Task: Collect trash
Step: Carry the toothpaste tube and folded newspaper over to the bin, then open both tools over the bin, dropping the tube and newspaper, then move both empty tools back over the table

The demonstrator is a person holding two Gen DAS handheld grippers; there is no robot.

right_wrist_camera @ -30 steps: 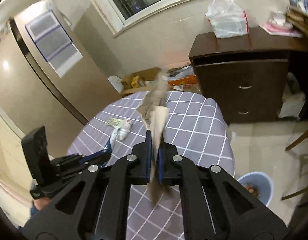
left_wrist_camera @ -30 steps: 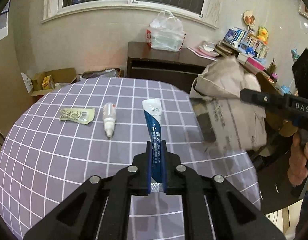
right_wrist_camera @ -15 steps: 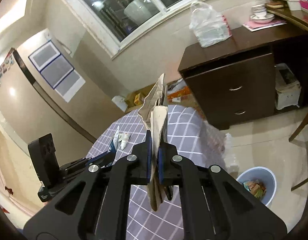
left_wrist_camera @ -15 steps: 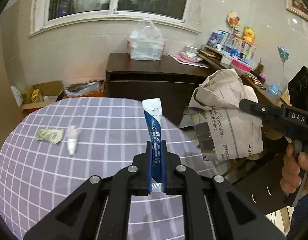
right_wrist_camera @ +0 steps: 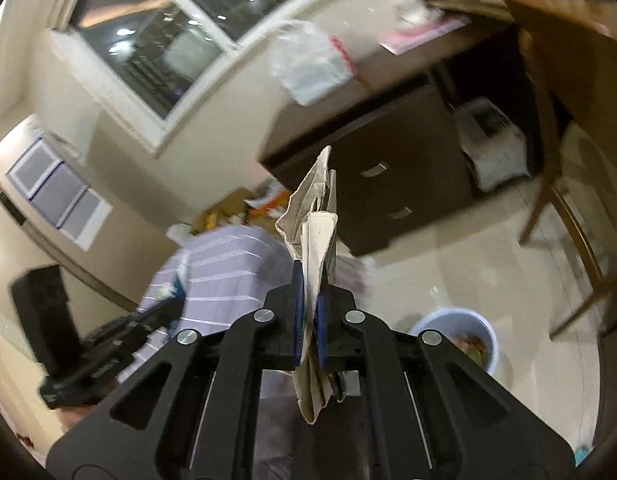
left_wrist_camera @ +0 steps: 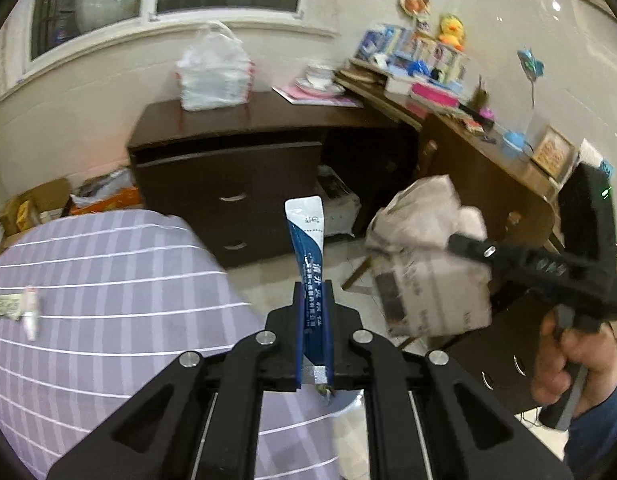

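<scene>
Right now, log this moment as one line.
left tool: shut on blue-white tube | right tool: shut on crumpled newspaper | light-blue plastic bin: floor, holds trash

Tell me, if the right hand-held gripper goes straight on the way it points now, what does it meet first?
Probably the dark drawer cabinet. The right hand-held gripper, clamping the newspaper, points at it over open floor; depth is unclear.

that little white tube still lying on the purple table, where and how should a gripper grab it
Grip the small white tube across its middle, coming from above with the fingers straddling its narrow width. It lies flat on the checked tablecloth with its long axis running roughly away from the camera, so a top-down pinch looks best. The crumpled wrapper sits close on its left, so closing at mid-body should avoid catching that. Blur hides finer detail.
</scene>
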